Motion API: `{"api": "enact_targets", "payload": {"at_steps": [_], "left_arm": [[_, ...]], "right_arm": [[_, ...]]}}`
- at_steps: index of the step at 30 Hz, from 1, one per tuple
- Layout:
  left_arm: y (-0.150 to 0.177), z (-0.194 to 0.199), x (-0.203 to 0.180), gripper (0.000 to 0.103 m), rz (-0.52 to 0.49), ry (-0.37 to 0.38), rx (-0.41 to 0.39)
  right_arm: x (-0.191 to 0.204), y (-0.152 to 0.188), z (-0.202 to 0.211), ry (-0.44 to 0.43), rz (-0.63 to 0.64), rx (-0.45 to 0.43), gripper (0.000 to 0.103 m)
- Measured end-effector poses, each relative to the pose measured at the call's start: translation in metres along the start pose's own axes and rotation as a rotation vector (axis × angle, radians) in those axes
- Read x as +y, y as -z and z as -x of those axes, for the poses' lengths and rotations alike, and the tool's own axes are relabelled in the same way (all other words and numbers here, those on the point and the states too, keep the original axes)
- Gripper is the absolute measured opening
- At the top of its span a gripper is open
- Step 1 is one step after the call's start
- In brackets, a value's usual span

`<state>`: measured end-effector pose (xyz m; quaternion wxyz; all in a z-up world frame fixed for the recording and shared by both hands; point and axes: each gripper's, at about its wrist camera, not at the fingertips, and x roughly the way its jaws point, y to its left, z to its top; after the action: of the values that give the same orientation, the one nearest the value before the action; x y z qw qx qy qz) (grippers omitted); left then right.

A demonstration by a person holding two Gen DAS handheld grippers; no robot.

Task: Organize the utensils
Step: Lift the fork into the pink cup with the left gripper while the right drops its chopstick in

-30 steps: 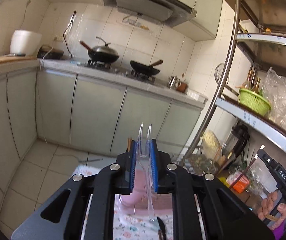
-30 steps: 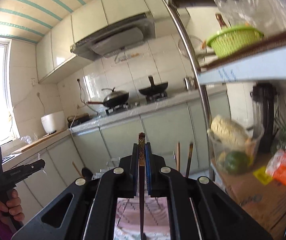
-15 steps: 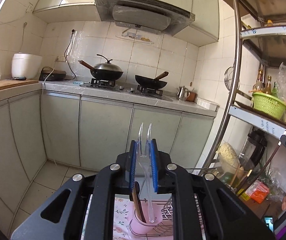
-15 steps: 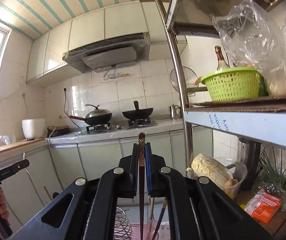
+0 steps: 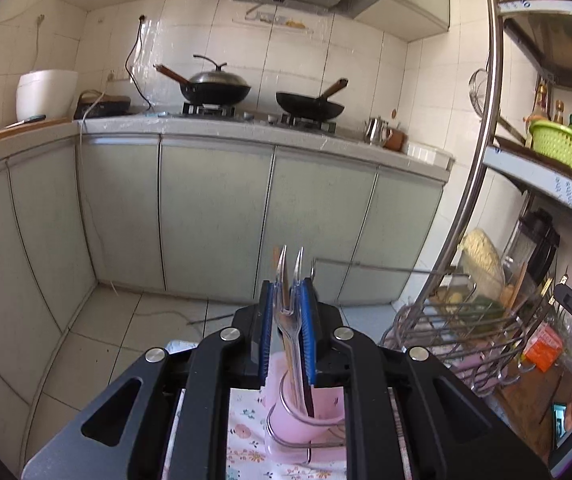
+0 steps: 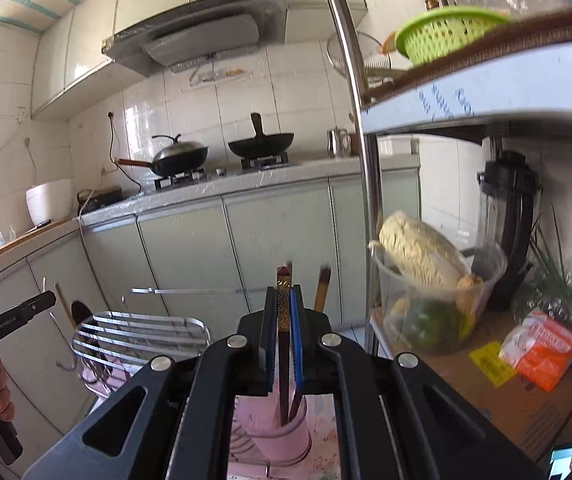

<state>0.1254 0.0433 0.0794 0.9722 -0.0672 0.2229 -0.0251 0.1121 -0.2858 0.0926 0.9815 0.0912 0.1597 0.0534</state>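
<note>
the left gripper (image 5: 289, 334) pinches a clear plastic fork (image 5: 290, 312) upright over its pink cup (image 5: 306, 412), while the right gripper (image 6: 284, 338) clamps a dark chopstick (image 6: 283, 360) already dipping into another pink holder (image 6: 279, 426), so each drops straight in.

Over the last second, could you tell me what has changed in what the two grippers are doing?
Both hands came down: the left gripper lowered its clear fork into a pink cup, and the right gripper lowered its dark chopstick into a pink cup too. Neither let go; both stay clamped.
</note>
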Motion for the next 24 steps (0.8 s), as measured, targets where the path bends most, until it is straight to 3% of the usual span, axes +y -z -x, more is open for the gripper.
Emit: {"api": "enact_targets", "payload": {"at_steps": [7, 19, 21, 24], "left_arm": [[0.022, -0.020, 0.007, 0.013, 0.024, -0.007, 0.068], [0.043, -0.032, 0.010, 0.014, 0.068, 0.013, 0.149], [0.043, -0.031, 0.013, 0.029, 0.084, 0.015, 0.162], [0.039, -0.018, 0.019, 0.036, 0.117, 0.018, 0.134]], "right_arm": [[0.000, 0.006, -0.002, -0.003, 0.005, 0.005, 0.006], [-0.006, 0.032, -0.012, 0.004, -0.021, 0.097, 0.007], [-0.006, 0.033, -0.012, -0.009, -0.017, 0.121, 0.014], [-0.008, 0.028, 0.000, -0.027, -0.036, 0.107, 0.022]]}}
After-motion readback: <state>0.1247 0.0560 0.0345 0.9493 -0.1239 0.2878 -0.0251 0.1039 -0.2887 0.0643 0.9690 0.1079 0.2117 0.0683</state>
